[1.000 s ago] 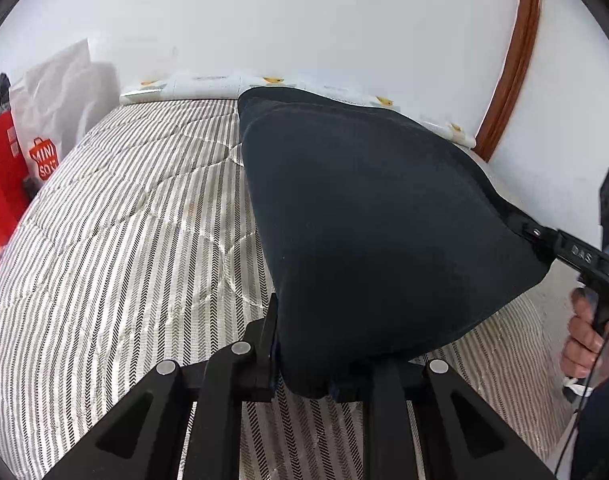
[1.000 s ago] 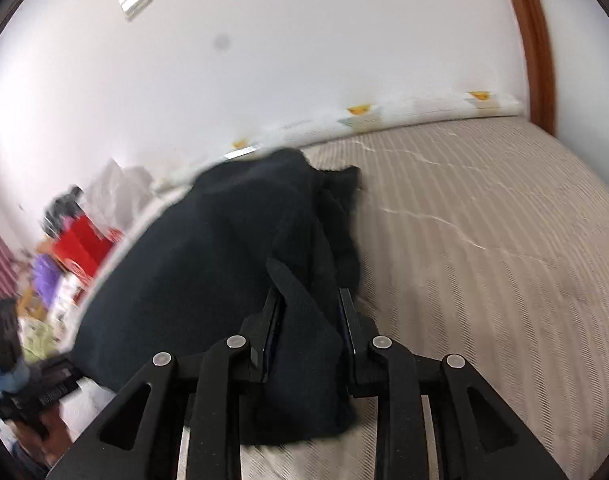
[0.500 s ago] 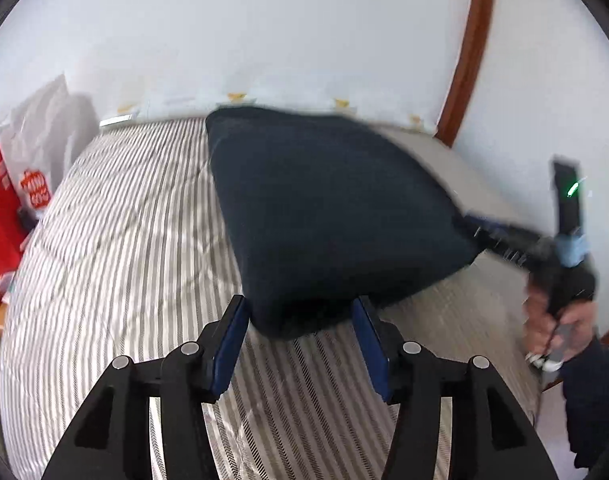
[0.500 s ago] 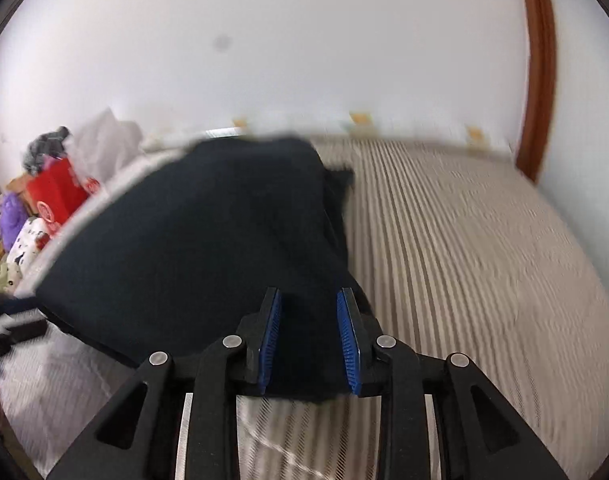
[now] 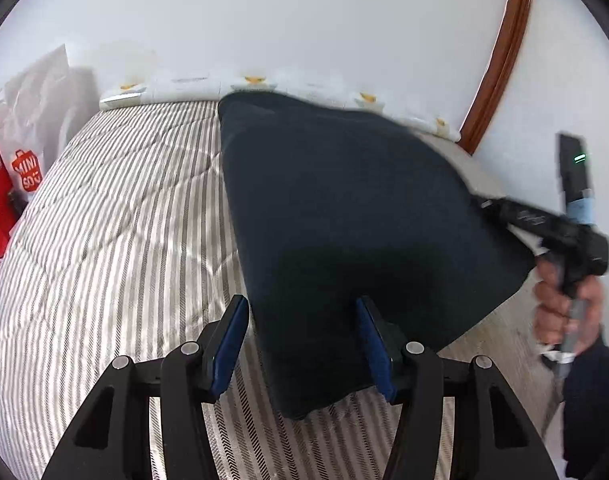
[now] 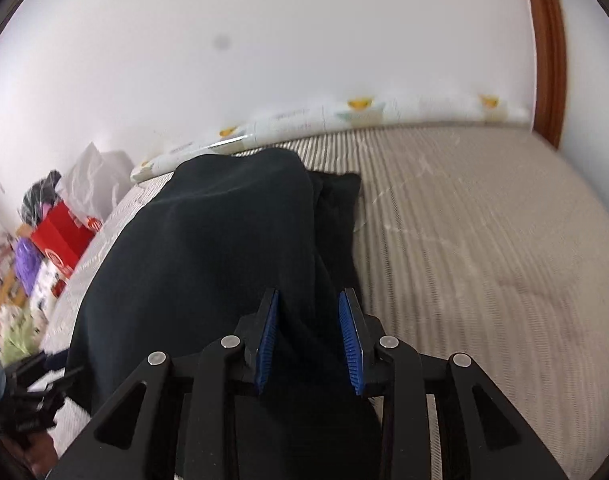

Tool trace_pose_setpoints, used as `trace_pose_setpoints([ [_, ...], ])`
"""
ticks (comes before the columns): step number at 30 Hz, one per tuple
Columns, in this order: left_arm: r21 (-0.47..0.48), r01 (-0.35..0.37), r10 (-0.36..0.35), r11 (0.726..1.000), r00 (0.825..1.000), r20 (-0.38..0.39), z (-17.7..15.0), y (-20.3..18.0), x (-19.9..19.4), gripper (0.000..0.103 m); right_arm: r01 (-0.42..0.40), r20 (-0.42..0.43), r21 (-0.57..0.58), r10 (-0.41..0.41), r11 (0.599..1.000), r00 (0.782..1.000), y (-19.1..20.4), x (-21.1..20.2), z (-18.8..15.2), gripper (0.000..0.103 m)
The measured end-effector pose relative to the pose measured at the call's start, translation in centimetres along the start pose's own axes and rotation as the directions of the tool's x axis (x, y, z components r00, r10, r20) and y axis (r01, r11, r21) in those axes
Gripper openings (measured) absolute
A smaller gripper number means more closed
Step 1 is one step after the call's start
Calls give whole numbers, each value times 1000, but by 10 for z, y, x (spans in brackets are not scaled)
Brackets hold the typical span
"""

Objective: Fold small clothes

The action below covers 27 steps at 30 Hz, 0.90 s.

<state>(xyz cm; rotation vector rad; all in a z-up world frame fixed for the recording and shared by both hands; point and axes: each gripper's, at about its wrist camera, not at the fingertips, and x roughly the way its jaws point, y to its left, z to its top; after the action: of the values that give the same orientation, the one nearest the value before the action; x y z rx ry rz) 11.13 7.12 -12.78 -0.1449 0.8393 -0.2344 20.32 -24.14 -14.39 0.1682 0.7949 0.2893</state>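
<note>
Garment (image 5: 344, 208), dark and doubled over, lies on the striped bed (image 5: 116, 240), its near corners towards both tools so the fold can settle flat. Left gripper (image 5: 300, 344) stands wide around one corner, pads clear of it. Right gripper (image 6: 310, 340) sits narrower, cloth between its pads; whether they pinch it I cannot tell.

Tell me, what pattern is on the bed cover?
Thin grey and white stripes on the bed cover, with quilted stitching. The left wrist view shows it best.
</note>
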Motion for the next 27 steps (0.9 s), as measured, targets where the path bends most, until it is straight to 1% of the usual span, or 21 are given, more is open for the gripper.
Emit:
trace_pose_setpoints([
  [1, 1, -5, 5, 1000, 1000, 15, 4, 1, -3, 53, 0, -8, 9, 0, 1000, 1000, 0, 4, 1, 17],
  [2, 5, -22, 21, 1000, 999, 27, 9, 1, -6, 53, -16, -11, 3, 16, 1000, 1000, 0, 7, 4, 7],
  [3, 11, -34, 33, 999, 999, 33, 14, 2, -7, 53, -23, 3, -15, 23, 1000, 1000, 1, 4, 5, 7],
  [4, 16, -35, 34, 999, 999, 38, 18, 4, -7, 53, -19, 40, -35, 20, 999, 999, -2, -4, 6, 6],
  [5, 17, -33, 32, 999, 999, 41, 21, 5, -5, 53, -20, 45, -46, 22, 999, 999, -5, -7, 8, 5],
  [7, 6, -35, 34, 999, 998, 45, 30, 10, 0, 53, -6, 2, -34, 6, 999, 1000, -11, -5, 10, 4],
  [9, -15, -33, 33, 999, 999, 42, 39, 15, 6, 53, 25, -41, -64, -28, 998, 999, -11, -1, 14, 4],
  [10, -22, -29, 30, 999, 999, 41, 42, 18, 9, 53, 44, -41, -74, -47, 996, 998, -10, -4, 19, 5],
  [11, -27, -28, 30, 999, 999, 43, 45, 20, 11, 53, 51, -21, -73, -53, 996, 998, -9, -10, 25, 9],
  [12, -30, -36, 37, 999, 998, 47, 49, 22, 13, 53, 45, 2, -73, -45, 996, 999, -7, -14, 34, 9],
  [13, -32, -44, 46, 999, 998, 49, 52, 24, 15, 53, 39, 5, -77, -39, 996, 999, -4, -14, 43, 15],
  [14, -32, -52, 54, 998, 997, 47, 57, 26, 18, 53, 29, -5, -82, -30, 996, 1000, 1, -11, 53, 30],
  [16, -27, -67, 69, 997, 997, 41, 64, 28, 23, 53, 28, -30, -98, -31, 995, 999, 11, 6, 73, 44],
  [18, -20, -76, 77, 997, 996, 38, 70, 30, 28, 53, 40, -55, -123, -47, 992, 997, 23, 30, 88, 44],
  [20, -21, -69, 69, 997, 997, 23, 73, 31, 35, 54, 49, -92, -127, -61, 991, 994, 27, 54, 97, 44],
  [22, -22, -55, 55, 998, 998, 18, 74, 31, 41, 54, 21, -140, -90, -34, 996, 990, 24, 81, 104, 44],
  [23, -16, -54, 54, 998, 998, 17, 74, 30, 43, 54, 2, -167, -49, -10, 999, 986, 21, 94, 108, 38],
  [24, -9, -51, 51, 999, 999, 17, 74, 29, 46, 54, -13, -173, -28, 8, 1000, 985, 19, 99, 109, 32],
  [25, -5, -45, 45, 999, 999, 13, 76, 27, 48, 54, -5, -172, -25, 1, 1000, 985, 18, 102, 112, 7],
  [26, -5, -42, 42, 999, 999, 9, 76, 27, 50, 54, -2, -166, -43, -5, 999, 986, 19, 102, 116, 2],
  [27, -6, -35, 35, 999, 999, 8, 77, 26, 51, 54, -21, -152, -53, 12, 998, 988, 19, 95, 121, 2],
])
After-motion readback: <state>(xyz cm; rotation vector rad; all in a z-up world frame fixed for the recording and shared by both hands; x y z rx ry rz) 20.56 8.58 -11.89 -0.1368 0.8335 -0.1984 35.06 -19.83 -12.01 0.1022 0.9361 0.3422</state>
